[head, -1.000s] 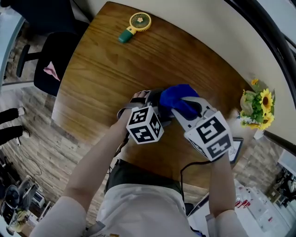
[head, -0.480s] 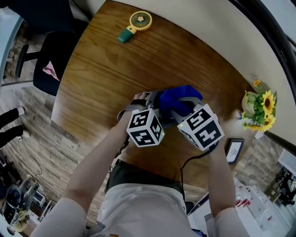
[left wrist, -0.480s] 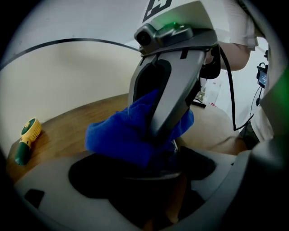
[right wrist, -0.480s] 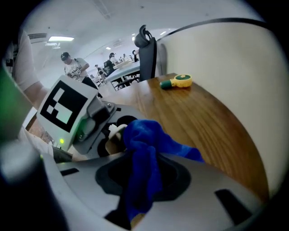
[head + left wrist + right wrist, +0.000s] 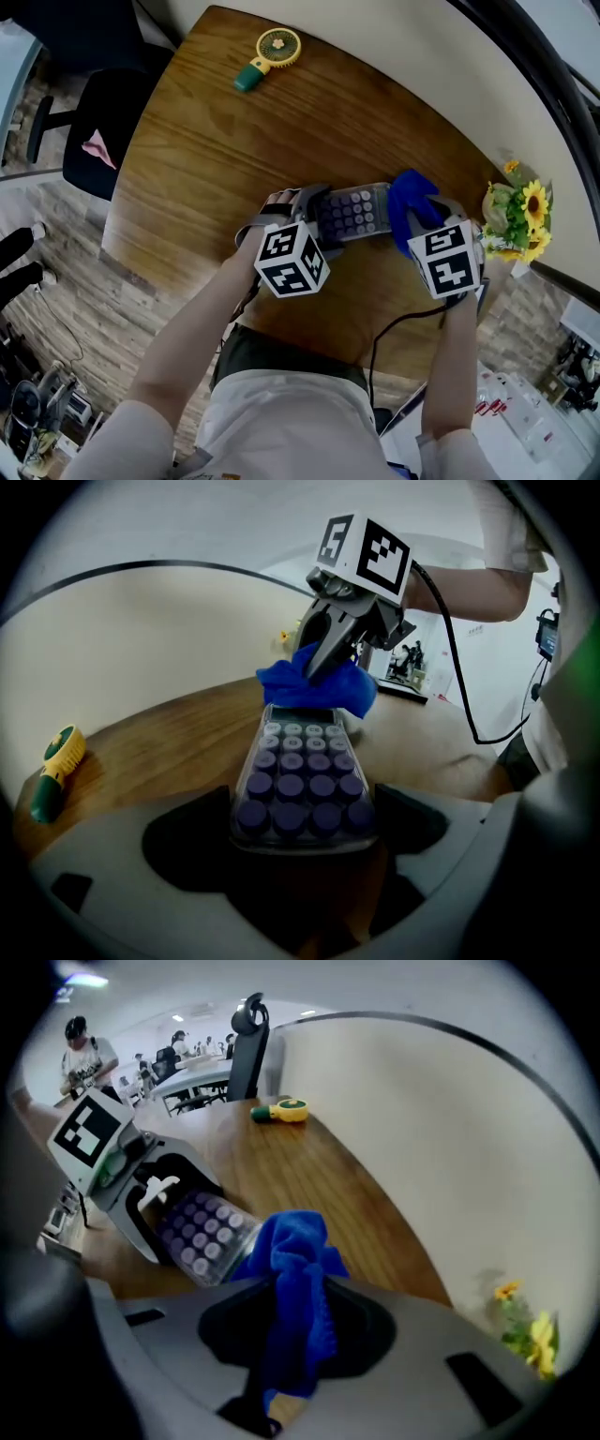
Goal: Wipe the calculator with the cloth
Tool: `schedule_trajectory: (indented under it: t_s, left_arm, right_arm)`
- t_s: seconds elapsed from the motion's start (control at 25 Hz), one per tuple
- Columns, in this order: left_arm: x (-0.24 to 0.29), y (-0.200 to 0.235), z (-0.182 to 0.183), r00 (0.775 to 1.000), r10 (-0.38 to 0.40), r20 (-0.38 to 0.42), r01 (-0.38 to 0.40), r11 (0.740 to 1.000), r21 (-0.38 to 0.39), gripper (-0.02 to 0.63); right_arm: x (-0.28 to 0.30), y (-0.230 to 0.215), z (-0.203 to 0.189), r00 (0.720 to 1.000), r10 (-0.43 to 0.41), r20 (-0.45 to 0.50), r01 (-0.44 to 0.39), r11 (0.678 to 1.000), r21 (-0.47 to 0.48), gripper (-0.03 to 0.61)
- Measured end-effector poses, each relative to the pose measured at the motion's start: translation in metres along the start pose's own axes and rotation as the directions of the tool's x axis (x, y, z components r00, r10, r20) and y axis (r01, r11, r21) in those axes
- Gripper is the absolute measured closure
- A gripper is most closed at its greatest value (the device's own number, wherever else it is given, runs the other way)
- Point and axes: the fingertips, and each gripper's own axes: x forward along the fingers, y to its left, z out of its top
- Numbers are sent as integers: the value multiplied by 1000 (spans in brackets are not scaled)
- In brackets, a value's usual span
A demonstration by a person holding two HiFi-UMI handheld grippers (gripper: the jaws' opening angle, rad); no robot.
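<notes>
Left gripper (image 5: 302,810) clamps the calculator (image 5: 300,775) at its key end. Right gripper (image 5: 295,1335) pinches the blue cloth (image 5: 298,1255), which seems to touch the display end.

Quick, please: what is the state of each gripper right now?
Left gripper: jaws closed on the calculator.
Right gripper: jaws closed on the blue cloth.

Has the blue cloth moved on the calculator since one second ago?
Yes. The cloth, in the right tool, slid toward the sunflowers, uncovering the calculator keys.
</notes>
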Motion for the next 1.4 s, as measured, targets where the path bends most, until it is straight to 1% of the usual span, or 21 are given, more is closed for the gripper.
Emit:
schedule_trajectory:
  t_s: [0.04,0.08,0.12,0.16,0.2,0.24,0.28,0.32,0.36,0.44,0.52,0.6,0.68,0.72,0.76,0.88,0.96,1.12,1.24,1.32,1.4]
  left_arm:
    - [0,0,0,1000,0,1,0,1000,0,130]
    - [0,0,0,1000,0,2,0,1000,0,130]
    - [0,0,0,1000,0,2,0,1000,1,130]
    - [0,0,0,1000,1,3,-1,1000,1,130]
    - [0,1,0,1000,1,3,-1,1000,2,130]
    - [0,0,0,1000,1,4,-1,1000,1,130]
    - [0,0,1,1000,0,4,0,1000,0,130]
    - [0,0,1,1000,0,4,0,1000,0,130]
    - [0,0,1,1000,0,5,0,1000,0,130]
    - [0,1,1,1000,0,6,0,1000,1,130]
    - [0,0,0,1000,1,6,-1,1000,2,130]
    - [0,-1,1,1000,2,8,-2,1000,5,130]
    - [0,-1,2,1000,1,10,-1,1000,7,130]
    - [0,0,2,1000,1,10,-1,1000,8,130]
    - [0,0,1,1000,1,9,-1,1000,8,130]
    - [-1,0,0,1000,2,10,-2,1000,8,130]
    - [-1,0,1,1000,1,10,-1,1000,8,130]
    - [-1,0,1,1000,2,10,-2,1000,8,130]
    - [0,0,0,1000,2,10,-2,1000,7,130]
    - [0,-1,1,1000,1,10,-1,1000,6,130]
    - [0,-1,1,1000,1,10,-1,1000,7,130]
  right_arm:
    - [-5,-5,1,1000,-22,19,22,1000,5,477]
    - [-12,-5,8,998,-18,61,17,1000,21,477]
    - [-19,1,18,992,12,124,-18,999,45,477]
    - [-27,12,32,979,61,196,-76,995,69,477]
    - [-34,26,45,957,120,264,-147,986,83,477]
    - [-39,42,56,933,178,313,-213,974,82,477]
    - [-41,59,64,915,225,335,-258,964,58,477]
    - [-41,75,69,908,259,330,-279,960,13,477]
    - [-38,91,72,908,287,307,-288,957,-42,477]
    - [-27,121,73,903,349,252,-330,937,-115,476]
    - [-11,145,69,880,423,216,-409,906,-109,476]
    - [1,153,62,854,474,216,-473,879,-59,476]
    - [4,150,58,835,502,227,-513,859,-13,477]
    - [4,148,57,833,506,223,-517,856,-9,477]
    - [4,146,56,839,502,211,-510,860,-20,477]
    - [4,139,46,869,466,170,-463,885,-56,477]
    - [3,130,36,883,438,168,-438,898,-36,476]
    - [2,105,15,909,372,186,-387,921,49,476]
    - [0,80,-6,943,298,148,-314,945,94,475]
    - [-4,59,-17,968,227,111,-239,965,109,479]
    - [-8,41,-23,984,159,76,-167,979,117,475]
